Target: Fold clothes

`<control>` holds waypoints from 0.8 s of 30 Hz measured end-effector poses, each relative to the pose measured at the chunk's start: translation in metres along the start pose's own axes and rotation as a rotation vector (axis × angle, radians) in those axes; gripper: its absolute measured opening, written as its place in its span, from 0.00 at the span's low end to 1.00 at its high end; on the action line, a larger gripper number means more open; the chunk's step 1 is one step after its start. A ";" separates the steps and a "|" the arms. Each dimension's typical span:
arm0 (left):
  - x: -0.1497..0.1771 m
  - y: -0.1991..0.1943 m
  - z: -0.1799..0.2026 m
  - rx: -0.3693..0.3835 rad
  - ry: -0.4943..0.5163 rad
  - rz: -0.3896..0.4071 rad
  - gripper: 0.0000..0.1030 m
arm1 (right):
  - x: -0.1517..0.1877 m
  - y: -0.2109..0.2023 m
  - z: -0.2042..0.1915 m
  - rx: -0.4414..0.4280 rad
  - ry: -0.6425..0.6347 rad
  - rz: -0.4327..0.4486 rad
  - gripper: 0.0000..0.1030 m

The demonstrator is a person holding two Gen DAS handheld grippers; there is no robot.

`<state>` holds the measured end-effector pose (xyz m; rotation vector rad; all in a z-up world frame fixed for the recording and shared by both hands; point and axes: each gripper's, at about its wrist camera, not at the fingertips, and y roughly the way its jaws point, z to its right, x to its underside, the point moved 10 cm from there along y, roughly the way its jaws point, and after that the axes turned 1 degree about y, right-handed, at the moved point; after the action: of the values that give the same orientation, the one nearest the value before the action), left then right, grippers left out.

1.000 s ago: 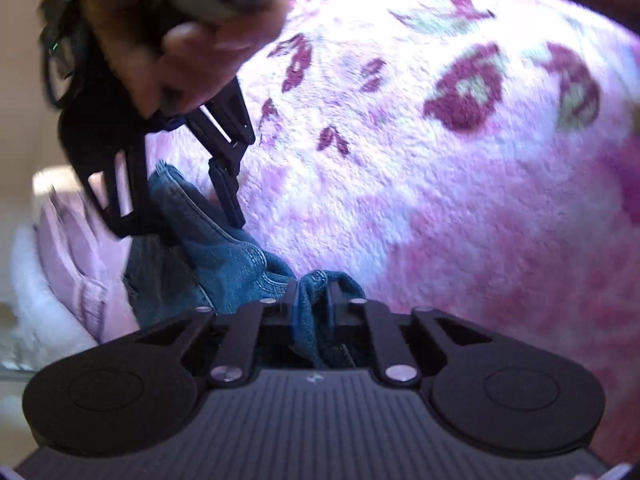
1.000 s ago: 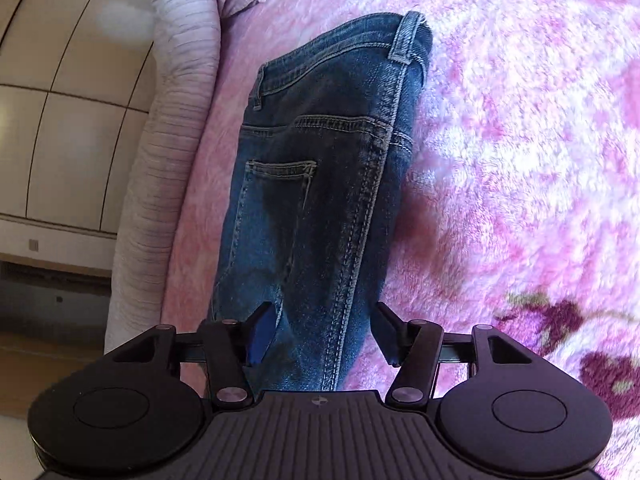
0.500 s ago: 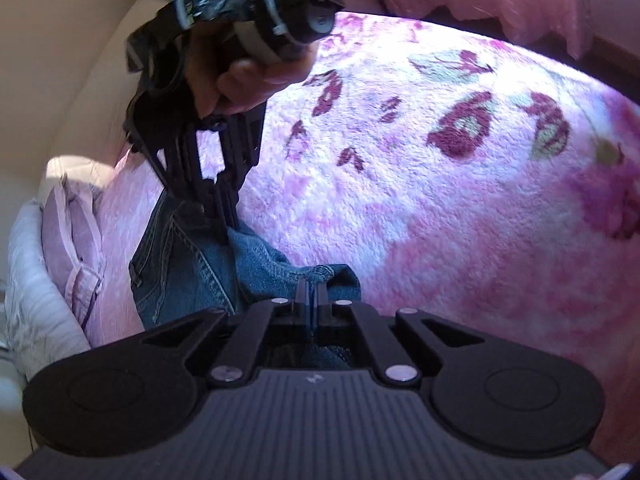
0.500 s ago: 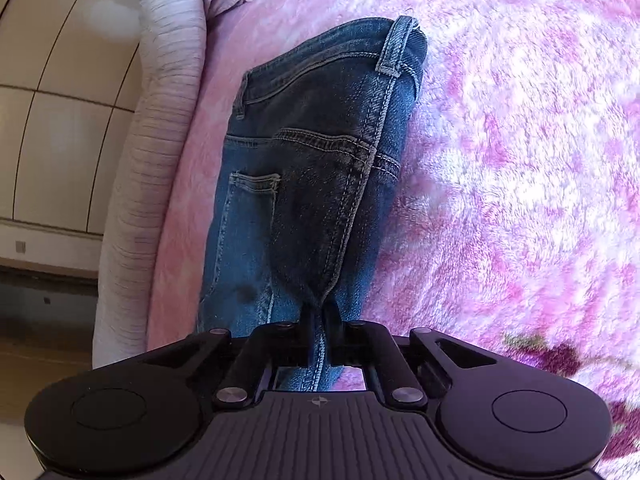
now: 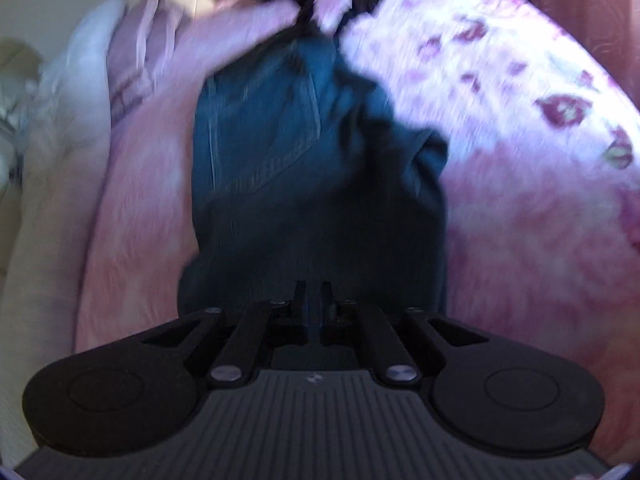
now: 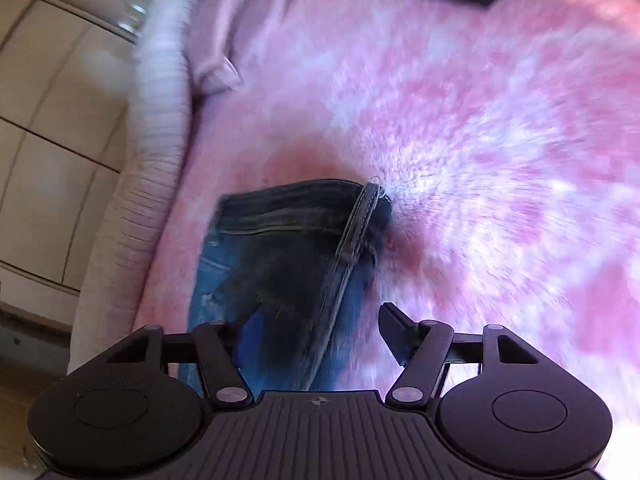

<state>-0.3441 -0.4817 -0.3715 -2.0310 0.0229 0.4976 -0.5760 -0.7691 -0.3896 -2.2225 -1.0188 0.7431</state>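
on a bed under a fluffy pink blanket (image 6: 480, 128), a pair of blue jeans (image 5: 304, 168) is partway through being folded, lying lengthwise near the blanket's left side, just beside a pale ribbed cushion (image 6: 160, 92) and a bundle of lilac cloth (image 6: 224, 28) at the bed's edge. at left, the left gripper (image 5: 314, 300) has its jaws pressed together on a ridge of denim at the near end of the jeans. at right, the right gripper (image 6: 320, 332) has just been opening, its jaws now spread with denim between them but the pads not pressing on it; the waistband and a belt loop lie just ahead. the step in hand looks like carrying one end of the jeans over the other. the next move probably calls for laying the held edge square onto the waistband, then smoothing the fold flat.
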 end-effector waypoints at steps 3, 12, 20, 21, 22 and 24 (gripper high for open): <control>0.030 0.014 0.004 0.027 -0.008 -0.090 0.03 | -0.017 0.022 0.000 0.042 -0.048 -0.058 0.31; 0.109 -0.003 -0.009 -0.015 -0.141 -0.236 0.06 | 0.022 -0.039 -0.017 0.089 -0.229 0.033 0.51; 0.221 -0.031 -0.044 -0.135 -0.269 -0.420 0.09 | 0.169 -0.069 -0.088 -0.061 -0.491 -0.096 0.51; 0.232 -0.038 -0.049 -0.149 -0.290 -0.431 0.12 | 0.186 -0.070 -0.093 -0.062 -0.515 -0.114 0.51; 0.240 -0.047 -0.055 -0.163 -0.320 -0.433 0.16 | 0.204 -0.070 -0.098 -0.063 -0.539 -0.131 0.51; 0.257 -0.064 -0.066 -0.191 -0.379 -0.435 0.22 | 0.239 -0.070 -0.106 -0.064 -0.581 -0.166 0.51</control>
<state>-0.0722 -0.4567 -0.3823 -2.0138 -0.7036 0.6112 -0.4046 -0.5694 -0.3269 -1.9761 -1.4937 1.3348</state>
